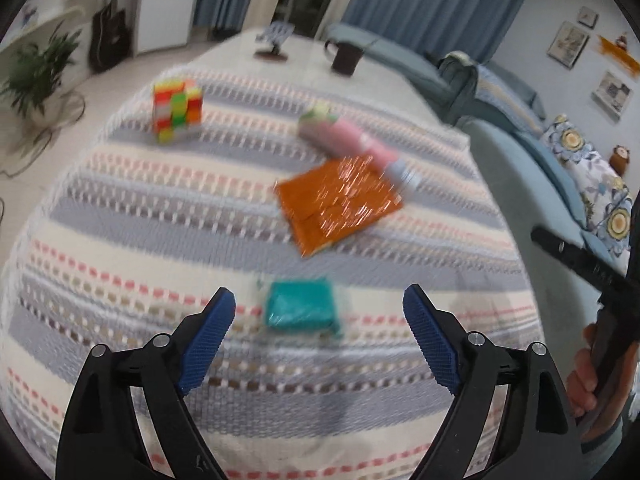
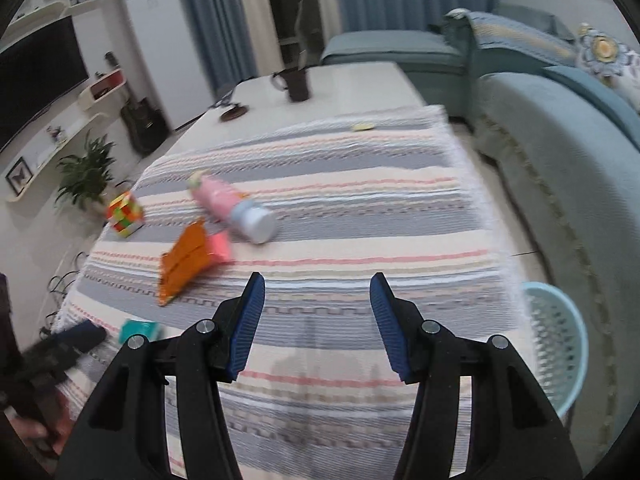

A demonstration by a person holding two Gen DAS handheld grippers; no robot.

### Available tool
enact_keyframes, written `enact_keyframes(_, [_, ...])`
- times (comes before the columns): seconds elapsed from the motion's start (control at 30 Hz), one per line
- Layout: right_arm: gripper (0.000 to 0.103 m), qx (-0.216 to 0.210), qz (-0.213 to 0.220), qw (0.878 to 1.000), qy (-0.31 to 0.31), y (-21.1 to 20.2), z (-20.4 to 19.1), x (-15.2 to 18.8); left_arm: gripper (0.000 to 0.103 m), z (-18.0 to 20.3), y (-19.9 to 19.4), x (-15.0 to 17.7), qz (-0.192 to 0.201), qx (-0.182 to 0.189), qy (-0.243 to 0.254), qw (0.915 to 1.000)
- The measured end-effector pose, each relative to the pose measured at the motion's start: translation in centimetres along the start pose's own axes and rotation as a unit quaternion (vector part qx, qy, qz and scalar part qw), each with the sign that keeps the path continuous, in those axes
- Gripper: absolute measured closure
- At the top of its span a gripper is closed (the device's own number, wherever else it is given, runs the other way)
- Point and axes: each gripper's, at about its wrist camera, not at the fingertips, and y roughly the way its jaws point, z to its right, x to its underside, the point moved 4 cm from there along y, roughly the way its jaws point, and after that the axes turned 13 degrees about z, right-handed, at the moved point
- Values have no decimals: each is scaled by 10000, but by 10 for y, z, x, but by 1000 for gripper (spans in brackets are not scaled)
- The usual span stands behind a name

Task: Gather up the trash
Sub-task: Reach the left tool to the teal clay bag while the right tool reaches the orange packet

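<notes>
Left gripper (image 1: 319,312) and right gripper (image 2: 317,300) both gape empty; a hasty, blurred approach may nudge the teal packet (image 1: 301,306) away.

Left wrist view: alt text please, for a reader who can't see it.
The open left claw hangs over a striped tablecloth, with a teal packet lying between its blue fingertips. Farther off lie an orange foil wrapper, a pink bottle on its side and a colourful puzzle cube.

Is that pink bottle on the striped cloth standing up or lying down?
Lying down. The pink bottle rests on its side on the striped cloth, its silvery end toward the camera, beside the orange wrapper.
</notes>
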Motion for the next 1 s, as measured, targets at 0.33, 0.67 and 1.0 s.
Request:
enact_keyframes(0.33, [52, -460, -359, 9970, -501, 61, -82, 7, 49, -12, 44, 15, -443, -340, 149, 9983])
enact_keyframes(0.67, [52, -586, -691, 9939, -628, 122, -116, 14, 61, -17, 36, 8, 8, -323, 56, 9995])
enact_keyframes(1.0, [102, -836, -643, 9935, -428, 112, -107, 26, 61, -17, 28, 6, 184, -335, 10, 9993])
